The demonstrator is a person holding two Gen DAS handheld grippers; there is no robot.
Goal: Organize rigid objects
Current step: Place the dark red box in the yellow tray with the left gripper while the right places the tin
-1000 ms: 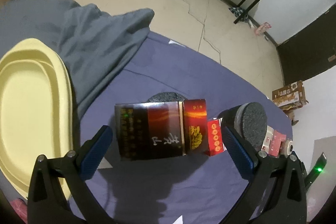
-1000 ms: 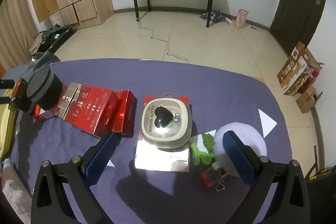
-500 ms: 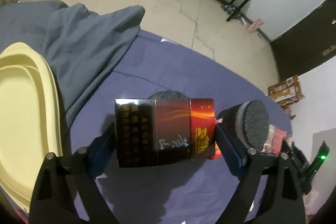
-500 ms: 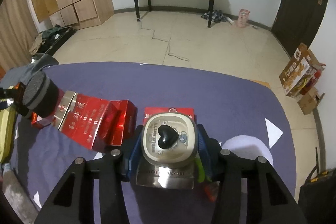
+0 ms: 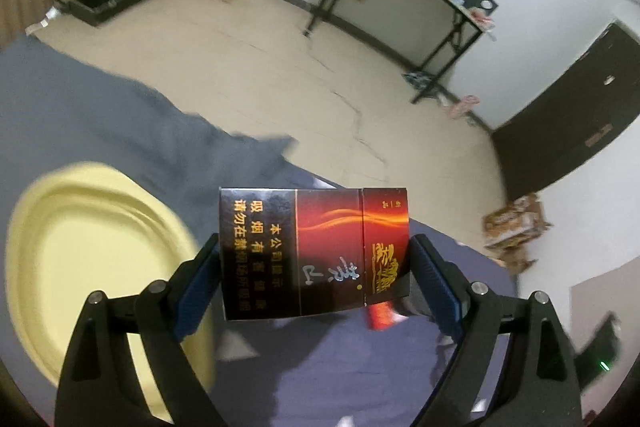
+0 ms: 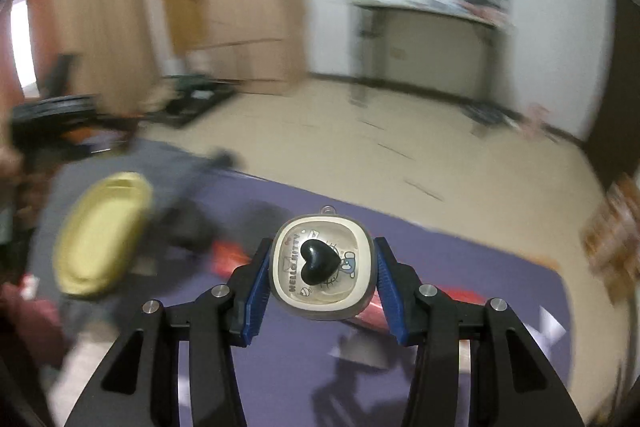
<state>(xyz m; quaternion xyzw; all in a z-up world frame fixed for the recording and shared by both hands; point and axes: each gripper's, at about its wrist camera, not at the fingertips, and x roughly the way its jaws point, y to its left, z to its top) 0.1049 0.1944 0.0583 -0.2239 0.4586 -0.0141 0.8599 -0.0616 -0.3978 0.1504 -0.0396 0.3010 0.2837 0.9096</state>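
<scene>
1. Left wrist view: the left gripper is pinching a dark red cigarette pack between its blue fingers, holding it above the purple-covered bench, beside a yellow tray.
2. Right wrist view: the right gripper is clamping a cream Hello Kitty case with a black heart, lifted over the bench.

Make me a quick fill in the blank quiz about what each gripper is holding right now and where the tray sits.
1. The left gripper is shut on a dark ____ box.
2. The knob on the cream lid in the right gripper is shaped like a ____.
3. The tray is coloured ____.

Missing words: cigarette; heart; yellow
</scene>
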